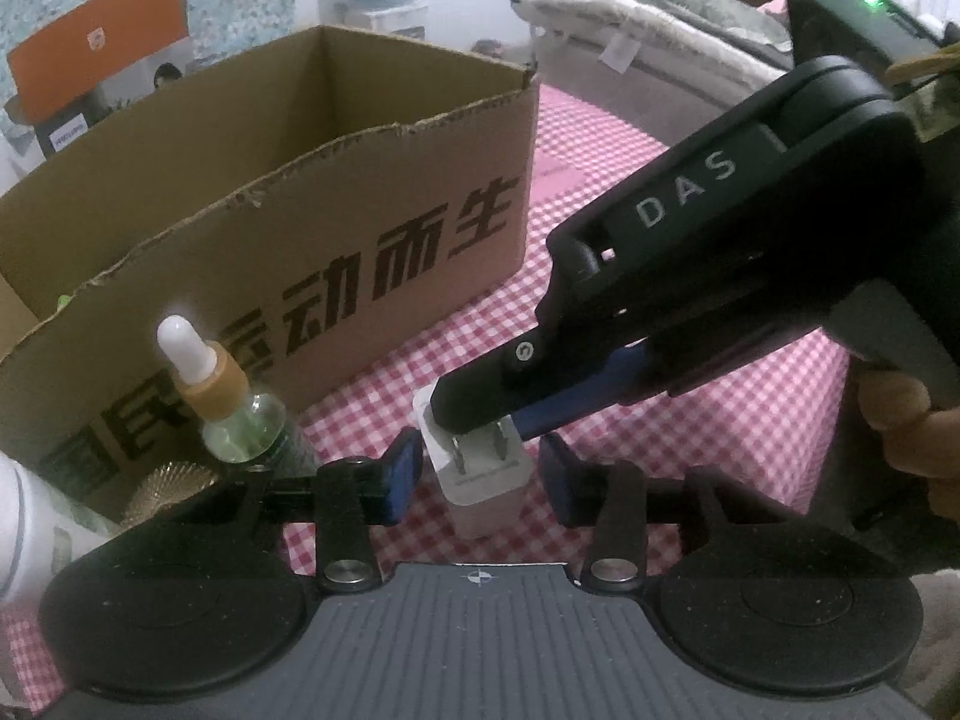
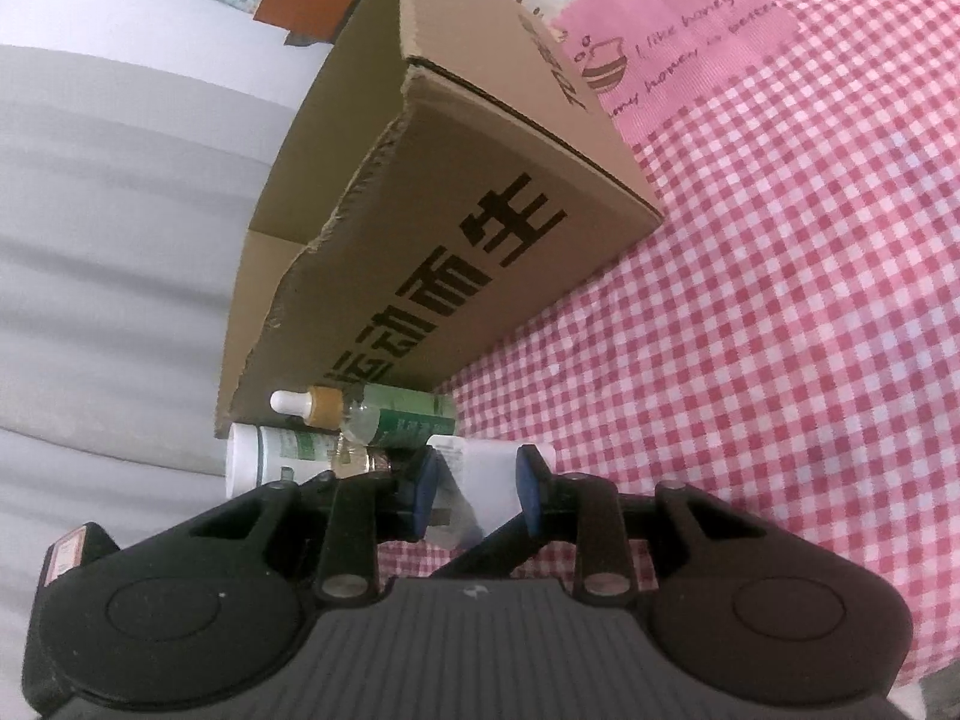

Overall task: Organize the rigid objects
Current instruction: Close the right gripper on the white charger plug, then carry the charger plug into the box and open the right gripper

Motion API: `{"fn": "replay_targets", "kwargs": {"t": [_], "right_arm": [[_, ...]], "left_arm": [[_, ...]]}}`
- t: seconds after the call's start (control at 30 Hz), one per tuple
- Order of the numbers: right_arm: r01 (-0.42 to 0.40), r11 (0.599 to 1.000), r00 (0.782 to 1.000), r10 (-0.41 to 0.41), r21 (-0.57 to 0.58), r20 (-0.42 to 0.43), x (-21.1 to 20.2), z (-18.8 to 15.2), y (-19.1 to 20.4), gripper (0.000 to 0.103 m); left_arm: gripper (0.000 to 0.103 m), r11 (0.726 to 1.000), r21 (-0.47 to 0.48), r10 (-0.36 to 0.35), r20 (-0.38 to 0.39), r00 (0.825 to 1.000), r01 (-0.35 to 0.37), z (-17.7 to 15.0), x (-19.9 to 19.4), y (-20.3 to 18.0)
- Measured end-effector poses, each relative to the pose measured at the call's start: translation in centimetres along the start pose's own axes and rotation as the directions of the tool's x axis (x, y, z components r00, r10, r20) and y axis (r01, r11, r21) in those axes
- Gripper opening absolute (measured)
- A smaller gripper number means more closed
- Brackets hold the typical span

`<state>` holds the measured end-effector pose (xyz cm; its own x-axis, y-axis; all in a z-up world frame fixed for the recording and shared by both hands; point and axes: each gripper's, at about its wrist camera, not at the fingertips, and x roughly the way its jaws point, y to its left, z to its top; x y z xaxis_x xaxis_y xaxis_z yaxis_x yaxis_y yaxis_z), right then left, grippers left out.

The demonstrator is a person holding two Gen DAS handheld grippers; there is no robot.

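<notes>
A white plug charger (image 1: 480, 480) stands on the pink checked cloth with its two prongs up, in front of an open cardboard box (image 1: 336, 222). My left gripper (image 1: 477, 474) is open, one pad on each side of the charger with gaps. My right gripper (image 1: 480, 414) reaches in from the right, and its fingers close on the charger's top. In the right wrist view the charger (image 2: 480, 480) sits between the right gripper's (image 2: 477, 486) blue pads. A green dropper bottle (image 1: 240, 414) stands left of the charger.
A white tube (image 2: 270, 456) and a gold-capped item (image 1: 168, 486) lie by the box's (image 2: 456, 240) front wall, next to the dropper bottle (image 2: 384, 414). Bedding and a water jug lie beyond the box. Checked cloth (image 2: 780, 300) spreads to the right.
</notes>
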<state>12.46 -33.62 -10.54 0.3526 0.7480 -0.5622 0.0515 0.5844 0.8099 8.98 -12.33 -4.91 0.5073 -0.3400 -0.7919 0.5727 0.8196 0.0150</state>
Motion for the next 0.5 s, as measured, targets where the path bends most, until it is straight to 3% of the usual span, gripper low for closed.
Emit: {"fn": "replay_targets", "kwargs": {"t": [0.23, 0.5], "right_arm": [[0.0, 1.0, 1.0, 0.0, -0.022, 0.012, 0.4, 0.4, -0.6, 0.032], [0.007, 0.998, 0.999, -0.005, -0.065, 0.036, -0.4, -1.2, 1.2, 0.032]], "left_arm": [[0.026, 1.0, -0.021, 0.009, -0.011, 1.0, -0.009, 0.4, 0.0, -0.2], [0.026, 1.0, -0.02, 0.024, 0.018, 1.0, -0.023, -0.1, -2.1, -1.0]]}}
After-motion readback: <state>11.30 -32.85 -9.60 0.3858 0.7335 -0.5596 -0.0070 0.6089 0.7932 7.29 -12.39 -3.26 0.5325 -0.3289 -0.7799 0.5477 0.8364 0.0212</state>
